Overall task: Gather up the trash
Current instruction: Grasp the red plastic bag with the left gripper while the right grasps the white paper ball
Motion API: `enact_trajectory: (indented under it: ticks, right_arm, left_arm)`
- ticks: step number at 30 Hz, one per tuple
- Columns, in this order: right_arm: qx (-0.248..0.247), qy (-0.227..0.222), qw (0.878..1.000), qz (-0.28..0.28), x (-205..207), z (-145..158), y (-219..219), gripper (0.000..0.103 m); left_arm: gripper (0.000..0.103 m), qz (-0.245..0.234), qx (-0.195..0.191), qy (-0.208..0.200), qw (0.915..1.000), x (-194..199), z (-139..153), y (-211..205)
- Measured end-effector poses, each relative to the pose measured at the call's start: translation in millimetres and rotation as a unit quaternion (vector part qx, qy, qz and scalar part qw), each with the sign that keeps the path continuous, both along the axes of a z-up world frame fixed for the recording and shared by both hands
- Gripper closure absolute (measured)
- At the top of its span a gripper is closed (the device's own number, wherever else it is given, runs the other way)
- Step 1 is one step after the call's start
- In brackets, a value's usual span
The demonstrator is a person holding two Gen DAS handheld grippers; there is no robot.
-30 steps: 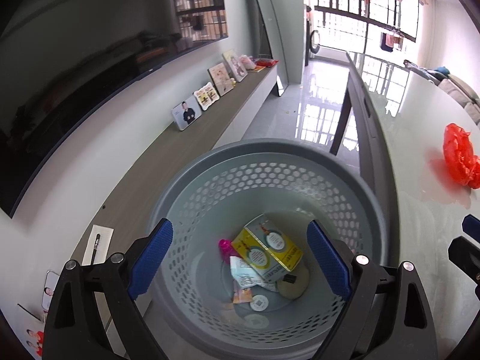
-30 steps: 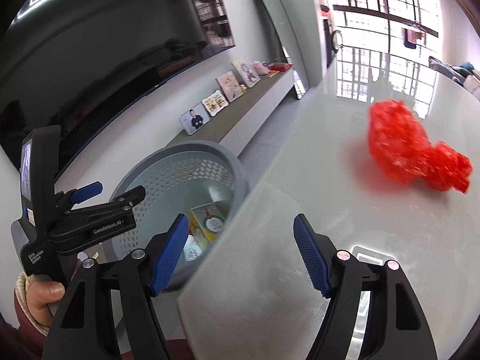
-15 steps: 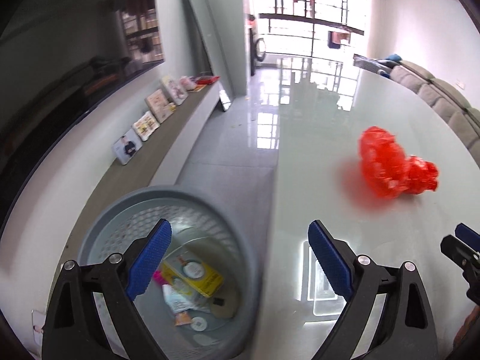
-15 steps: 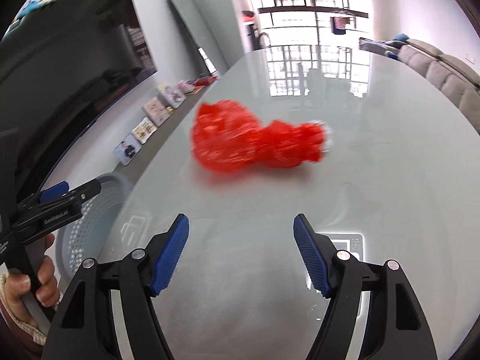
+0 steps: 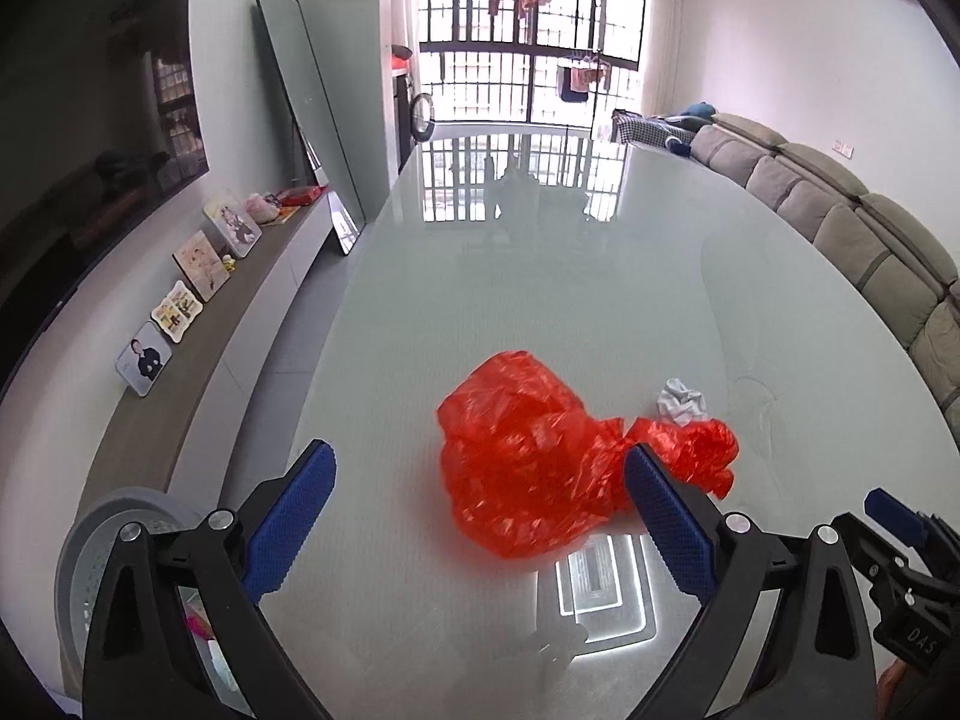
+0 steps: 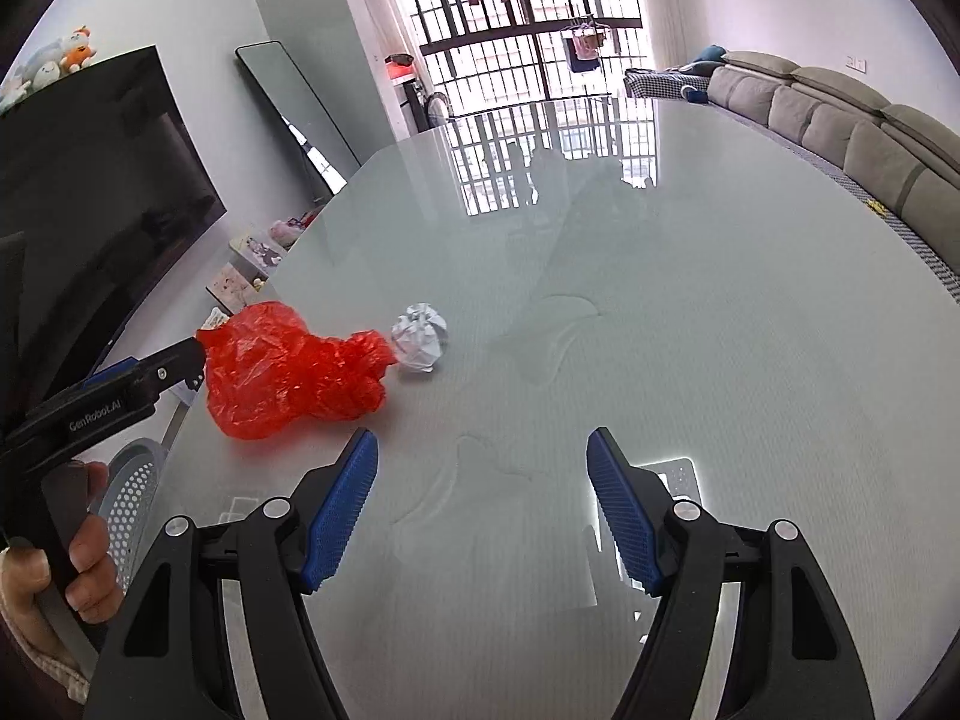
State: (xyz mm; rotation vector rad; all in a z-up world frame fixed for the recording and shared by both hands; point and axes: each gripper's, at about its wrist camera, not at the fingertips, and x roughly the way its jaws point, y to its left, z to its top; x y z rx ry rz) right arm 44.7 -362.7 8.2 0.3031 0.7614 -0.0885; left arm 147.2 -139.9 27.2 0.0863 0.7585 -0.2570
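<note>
Tongs swing from basket to bench
Left tongs point(image 5: 480, 516) opening, empty, now facing the red bag point(image 5: 528, 450); right tongs point(image 6: 480, 504) released; bag next.

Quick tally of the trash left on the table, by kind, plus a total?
Red plastic bag: 1
Crumpled white paper ball: 1
Total on the glass table: 2
</note>
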Motion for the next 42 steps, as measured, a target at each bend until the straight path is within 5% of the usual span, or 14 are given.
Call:
enact_trajectory:
  ticks: [14,16,23,27,42]
  right_arm:
    - [0.035,0.014,0.999,-0.004,3.3,-13.4,-15.3,0.034]
    - [0.033,0.016,0.999,-0.001,5.6,-14.5,-12.8,0.034]
    - [0.024,0.020,1.000,0.003,5.6,-11.8,-8.7,0.034]
    - [0.006,0.020,1.000,0.017,11.4,-7.3,-0.1,0.034]
    - [-0.060,0.078,0.991,0.089,116.7,-28.5,40.5,0.034]
  left_arm:
    - [0.008,0.009,0.015,0.068,0.9975,46.4,-55.1,-20.2]
    - [0.017,0.006,0.010,0.075,0.9971,48.8,-58.6,-19.0]
    - [0.071,-0.020,-0.019,0.086,0.9959,42.5,-58.6,-16.5]
    - [0.082,-0.018,-0.026,0.069,0.9971,31.3,-47.1,-3.1]
    - [0.083,0.047,-0.026,0.027,0.9982,-4.6,-18.0,77.4]
